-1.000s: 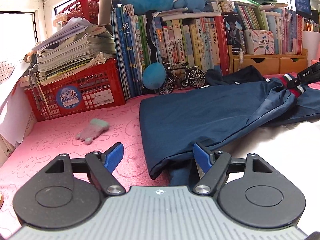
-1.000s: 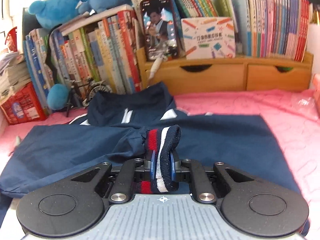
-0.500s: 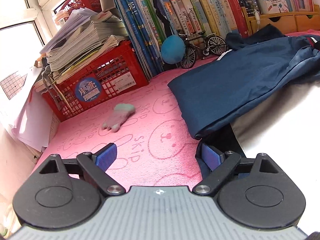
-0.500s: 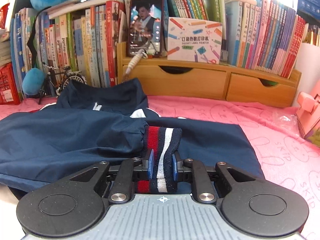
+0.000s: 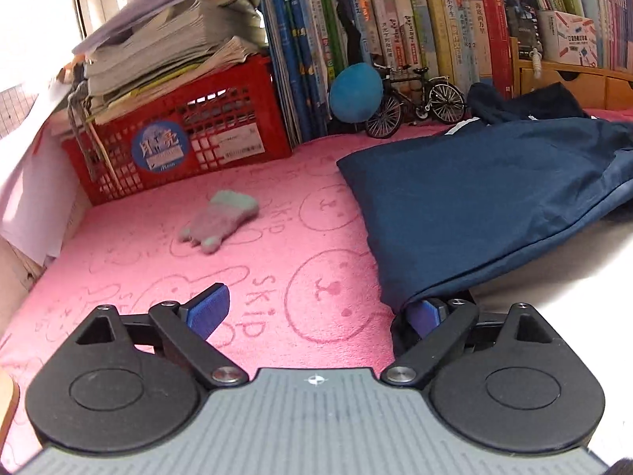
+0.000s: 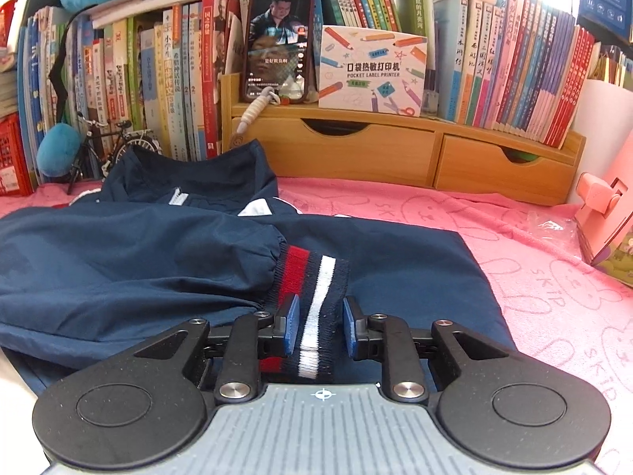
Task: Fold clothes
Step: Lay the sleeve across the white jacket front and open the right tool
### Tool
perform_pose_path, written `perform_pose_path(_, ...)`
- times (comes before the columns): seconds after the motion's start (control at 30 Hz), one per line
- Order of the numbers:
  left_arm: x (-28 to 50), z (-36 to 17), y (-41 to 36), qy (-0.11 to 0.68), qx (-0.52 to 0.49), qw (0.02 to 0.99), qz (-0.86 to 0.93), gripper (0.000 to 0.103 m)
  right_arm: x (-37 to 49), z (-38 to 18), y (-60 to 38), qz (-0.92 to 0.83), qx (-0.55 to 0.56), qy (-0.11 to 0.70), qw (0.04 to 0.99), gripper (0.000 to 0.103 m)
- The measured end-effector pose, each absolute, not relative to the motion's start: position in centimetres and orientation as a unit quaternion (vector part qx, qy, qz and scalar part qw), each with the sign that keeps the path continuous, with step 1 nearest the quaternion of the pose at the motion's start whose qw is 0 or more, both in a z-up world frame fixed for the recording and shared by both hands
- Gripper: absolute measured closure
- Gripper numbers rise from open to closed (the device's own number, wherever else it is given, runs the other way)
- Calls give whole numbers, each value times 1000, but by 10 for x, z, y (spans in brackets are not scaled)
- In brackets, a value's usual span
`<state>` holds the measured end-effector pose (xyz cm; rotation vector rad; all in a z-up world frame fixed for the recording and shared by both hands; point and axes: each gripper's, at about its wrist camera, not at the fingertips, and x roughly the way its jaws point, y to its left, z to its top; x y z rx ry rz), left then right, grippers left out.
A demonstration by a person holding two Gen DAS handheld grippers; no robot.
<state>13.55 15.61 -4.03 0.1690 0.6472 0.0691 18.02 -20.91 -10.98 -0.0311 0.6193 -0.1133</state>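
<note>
Opening left tool (image 5: 316,312) over pink mat (image 5: 277,237), beside navy jacket (image 5: 494,206).

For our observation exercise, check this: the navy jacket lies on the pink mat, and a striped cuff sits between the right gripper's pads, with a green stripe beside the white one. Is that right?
Not quite. The stripe beside the white one on the cuff is red, not green, as the right wrist view shows. The rest stands: the navy jacket lies on the pink mat, and the cuff sits between the opening right gripper pads.

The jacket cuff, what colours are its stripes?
The cuff is navy with red and white stripes, clearest in the right wrist view.
</note>
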Motion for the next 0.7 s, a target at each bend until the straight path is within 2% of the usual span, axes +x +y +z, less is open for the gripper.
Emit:
perform_pose_path(0.17,136,-41,178,346,-12,937,35,7,180,-113,-224,-84,-5,306,948,77)
perform_pose_path(0.23,130,-35,179,358,-15,932,52,7,183,-116,-226,-128,-39,315,940,80)
perform_pose_path(0.33,120,-24,179,373,-15,925,74,10,175,-111,-237,-135,-31,309,941,80)
perform_pose_path(0.43,100,-5,179,352,12,932,84,10,158,-102,-245,-131,-14,286,949,80)
perform_pose_path(0.57,97,28,163,291,4,955,56,10,155,-86,-222,-53,26,280,958,73)
perform_pose_path(0.7,131,21,111,266,34,963,28,12,160,-76,-180,56,75,287,953,66)
